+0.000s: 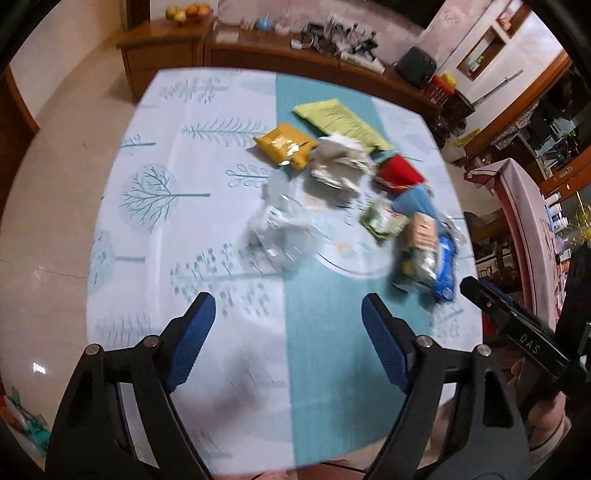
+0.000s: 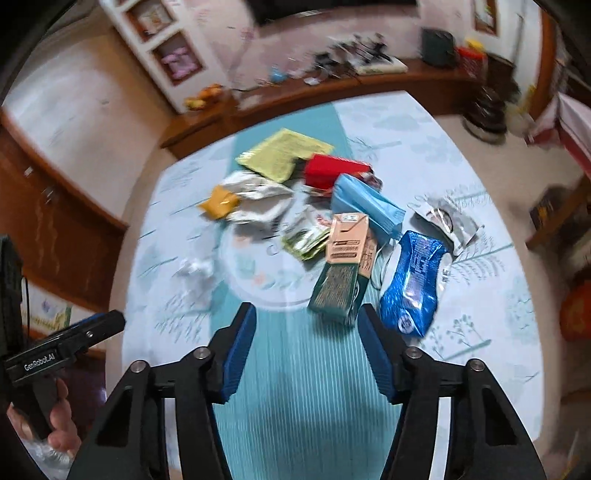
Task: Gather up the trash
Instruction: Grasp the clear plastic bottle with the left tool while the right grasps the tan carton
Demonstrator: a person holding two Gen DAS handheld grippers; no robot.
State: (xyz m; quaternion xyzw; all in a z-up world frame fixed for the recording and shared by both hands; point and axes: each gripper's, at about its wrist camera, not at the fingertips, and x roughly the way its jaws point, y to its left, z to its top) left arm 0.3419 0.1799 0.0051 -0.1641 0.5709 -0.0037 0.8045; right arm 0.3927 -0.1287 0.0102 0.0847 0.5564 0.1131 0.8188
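Motion-blurred: clear plastic wrapper [image 1: 280, 225] left of the green-and-tan carton [image 2: 341, 273], its print unreadable; sideboard clutter [image 1: 332, 35] beyond the carton, items indistinguishable; yellow packet [image 2: 219, 202] partly hidden under crumpled white paper [image 2: 258, 199]; blue foil packet [image 2: 412, 280] lettering illegible.

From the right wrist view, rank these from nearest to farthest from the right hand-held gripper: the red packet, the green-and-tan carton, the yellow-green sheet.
From the right hand-held gripper:
1. Green-and-tan carton, just ahead, by the right fingertip.
2. Red packet, mid-table, beyond the carton.
3. Yellow-green sheet, far end, slightly left.
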